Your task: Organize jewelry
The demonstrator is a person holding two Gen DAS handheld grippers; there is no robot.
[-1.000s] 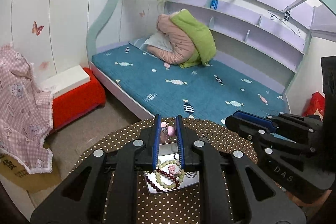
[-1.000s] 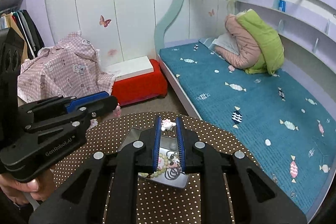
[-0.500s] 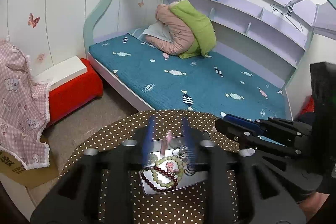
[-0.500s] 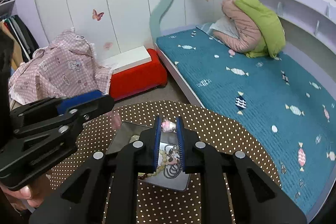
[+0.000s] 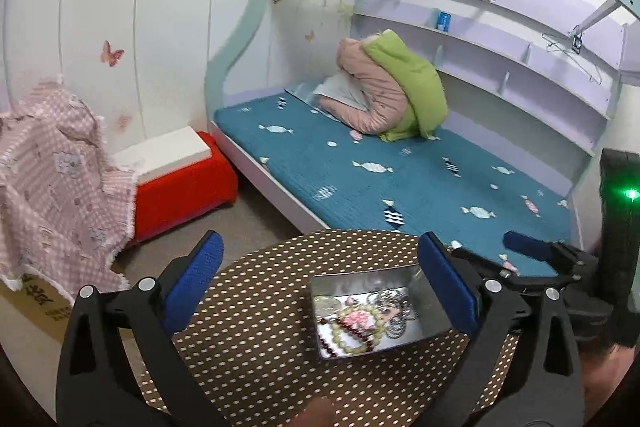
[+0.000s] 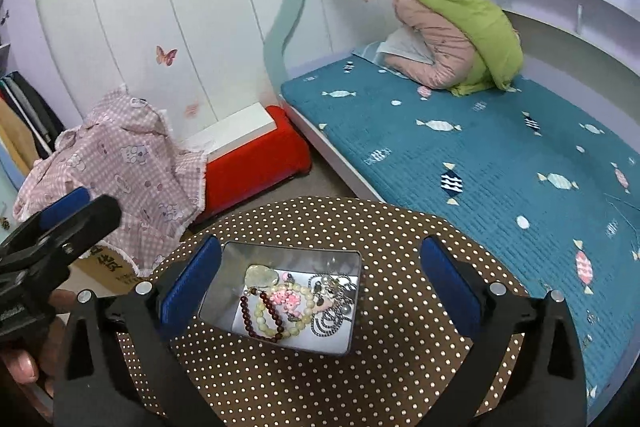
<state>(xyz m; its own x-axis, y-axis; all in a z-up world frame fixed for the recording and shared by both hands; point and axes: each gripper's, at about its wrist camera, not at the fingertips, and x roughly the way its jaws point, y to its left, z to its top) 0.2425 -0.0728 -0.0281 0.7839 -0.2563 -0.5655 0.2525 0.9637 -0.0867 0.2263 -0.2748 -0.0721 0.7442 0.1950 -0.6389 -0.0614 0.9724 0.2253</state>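
Note:
A shiny metal tin (image 6: 352, 307) sits on the round brown polka-dot table (image 6: 400, 367). In it lie a dark red bead bracelet (image 6: 250, 319), a pale green bead bracelet (image 6: 280, 323), a pink charm (image 6: 286, 301), a pale jade pendant (image 6: 260, 275) and silver chains (image 6: 334, 303). The tin also shows in the left wrist view (image 5: 430, 303). My left gripper (image 5: 318, 287) is open and empty above the table, left of the tin. My right gripper (image 6: 320, 287) is open and empty, its jaws straddling the tin.
A bed with a teal mattress (image 6: 500, 147) and a pink-and-green quilt (image 6: 460, 39) stands behind the table. A red box with a white lid (image 6: 252, 151) and a pink checked cloth (image 6: 120, 163) lie on the floor at left.
Both grippers were shut a second ago and now stand wide open. Both have drawn back a little from the tin; the jewelry lies in it.

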